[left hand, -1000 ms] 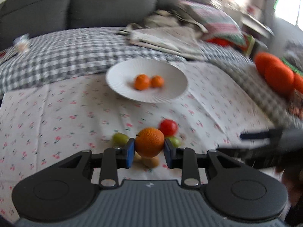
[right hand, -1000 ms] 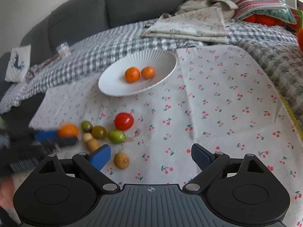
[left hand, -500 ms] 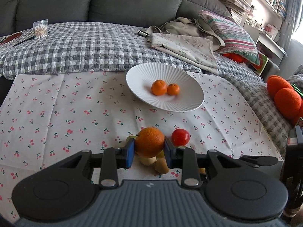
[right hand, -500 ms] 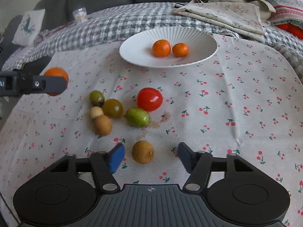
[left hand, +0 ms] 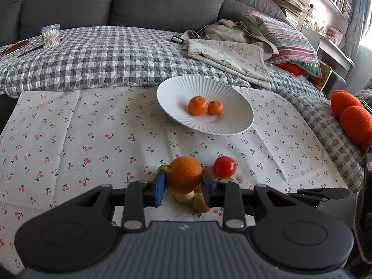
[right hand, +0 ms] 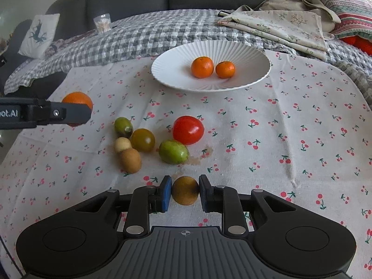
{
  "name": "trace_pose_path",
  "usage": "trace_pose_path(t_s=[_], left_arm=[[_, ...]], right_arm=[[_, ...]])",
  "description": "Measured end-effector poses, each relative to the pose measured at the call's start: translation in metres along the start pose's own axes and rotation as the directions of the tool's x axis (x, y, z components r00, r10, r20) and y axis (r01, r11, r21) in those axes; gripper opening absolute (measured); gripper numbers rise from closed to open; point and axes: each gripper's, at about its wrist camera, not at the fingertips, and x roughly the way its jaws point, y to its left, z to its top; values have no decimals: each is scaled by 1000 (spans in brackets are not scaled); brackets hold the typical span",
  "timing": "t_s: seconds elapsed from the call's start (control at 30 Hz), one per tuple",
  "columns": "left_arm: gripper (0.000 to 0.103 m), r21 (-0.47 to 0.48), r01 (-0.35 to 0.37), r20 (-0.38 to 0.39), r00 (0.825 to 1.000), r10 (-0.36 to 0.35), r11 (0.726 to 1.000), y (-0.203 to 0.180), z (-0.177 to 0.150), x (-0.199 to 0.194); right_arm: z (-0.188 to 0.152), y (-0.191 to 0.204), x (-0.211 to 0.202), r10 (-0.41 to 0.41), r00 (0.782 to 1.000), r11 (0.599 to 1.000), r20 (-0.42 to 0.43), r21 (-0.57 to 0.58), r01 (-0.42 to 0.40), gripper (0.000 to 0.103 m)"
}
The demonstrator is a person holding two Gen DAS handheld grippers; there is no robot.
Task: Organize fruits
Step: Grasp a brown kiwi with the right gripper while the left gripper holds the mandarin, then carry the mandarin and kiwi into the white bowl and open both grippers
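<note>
My left gripper (left hand: 183, 184) is shut on an orange (left hand: 184, 177) and holds it above the cherry-print cloth; the orange also shows in the right wrist view (right hand: 78, 101) at the left. My right gripper (right hand: 185, 193) is shut on a brown kiwi (right hand: 185, 190) low over the cloth. A white ribbed plate (right hand: 251, 55) holds two small oranges (right hand: 202, 67). A red tomato (right hand: 188, 130), a green fruit (right hand: 174, 151), a dark green tomato (right hand: 143, 140), a small green fruit (right hand: 123, 127), a pale round fruit (right hand: 122, 144) and another kiwi (right hand: 130, 160) lie loose between my grippers and the plate.
The cherry-print cloth (right hand: 290, 121) lies on a grey checked blanket (left hand: 93, 58). Folded cloths (left hand: 232, 53) and a striped pillow (left hand: 286, 37) lie behind the plate. Orange cushions (left hand: 351, 114) sit at the right. A toothpick jar (left hand: 50, 34) stands far left by the sofa back.
My right gripper moved forward and down and closed on the brown kiwi. My left gripper kept hold of the orange and swung to face the plate.
</note>
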Motion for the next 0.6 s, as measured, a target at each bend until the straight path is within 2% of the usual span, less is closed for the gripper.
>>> trace_pose_path(t_s=[0.6], left_arm=[[30, -7, -13, 13, 1000, 13, 1000, 0, 3, 0]], right_arm=[[10, -9, -25, 24, 997, 998, 72, 57, -28, 23]])
